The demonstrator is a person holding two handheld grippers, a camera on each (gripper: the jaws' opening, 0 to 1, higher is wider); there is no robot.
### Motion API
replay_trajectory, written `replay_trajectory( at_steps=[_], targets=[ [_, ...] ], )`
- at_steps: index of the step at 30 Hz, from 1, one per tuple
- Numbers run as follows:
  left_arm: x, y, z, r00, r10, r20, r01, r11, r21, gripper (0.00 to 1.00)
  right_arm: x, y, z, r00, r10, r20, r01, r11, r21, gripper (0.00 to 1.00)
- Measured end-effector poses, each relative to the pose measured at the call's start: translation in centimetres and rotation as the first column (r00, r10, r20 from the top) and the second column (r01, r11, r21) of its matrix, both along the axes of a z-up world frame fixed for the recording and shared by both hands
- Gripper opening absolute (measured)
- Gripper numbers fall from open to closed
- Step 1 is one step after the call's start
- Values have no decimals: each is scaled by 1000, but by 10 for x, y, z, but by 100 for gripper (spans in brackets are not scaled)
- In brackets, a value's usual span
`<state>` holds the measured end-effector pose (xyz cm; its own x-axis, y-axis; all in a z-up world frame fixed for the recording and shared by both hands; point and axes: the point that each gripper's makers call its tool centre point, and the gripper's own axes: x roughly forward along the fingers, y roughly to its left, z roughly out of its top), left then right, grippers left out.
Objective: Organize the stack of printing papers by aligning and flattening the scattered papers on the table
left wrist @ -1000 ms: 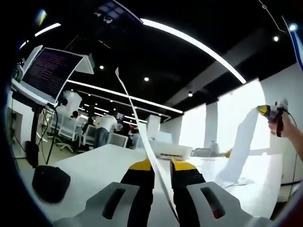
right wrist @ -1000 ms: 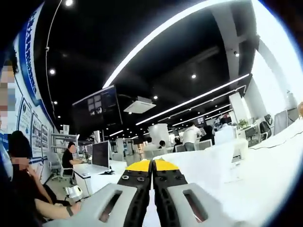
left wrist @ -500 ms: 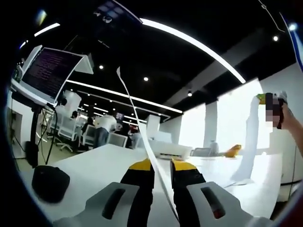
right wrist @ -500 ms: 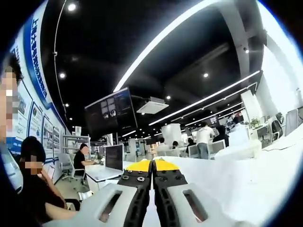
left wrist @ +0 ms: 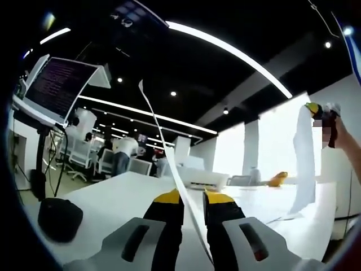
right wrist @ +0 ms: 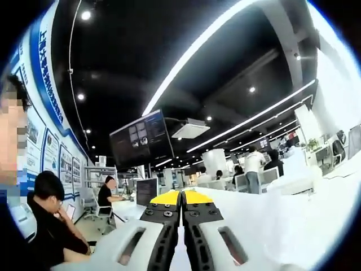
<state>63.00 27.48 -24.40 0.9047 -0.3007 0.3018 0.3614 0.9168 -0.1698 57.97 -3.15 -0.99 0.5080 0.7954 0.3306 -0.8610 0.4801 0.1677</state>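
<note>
Off to the right of our left hand-held gripper [left wrist: 192, 197], which pinches thin white paper sheets [left wrist: 169, 164] edge-on, the right hand-held gripper [left wrist: 313, 108], clamped on their far end, now lifts it higher above the white bench [left wrist: 107, 197], ready for squaring.

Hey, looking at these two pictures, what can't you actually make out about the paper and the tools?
- Left gripper view: the left tool pinches a sheet of paper seen edge-on, so its face is hidden.
- Left gripper view: the right tool is small and partly blurred at the edge; its grip on the hanging sheet is unclear.
- Right gripper view: the right tool's own body hides where the white paper meets its tips.
</note>
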Motion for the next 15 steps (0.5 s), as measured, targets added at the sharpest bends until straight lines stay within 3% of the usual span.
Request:
replay_trajectory(
  at_steps=[15],
  targets=[
    [0,0,0,1000,-3,5,3,1000,3,17,-8,16,1,998,56,-12,-56,998,-19,0]
  ],
)
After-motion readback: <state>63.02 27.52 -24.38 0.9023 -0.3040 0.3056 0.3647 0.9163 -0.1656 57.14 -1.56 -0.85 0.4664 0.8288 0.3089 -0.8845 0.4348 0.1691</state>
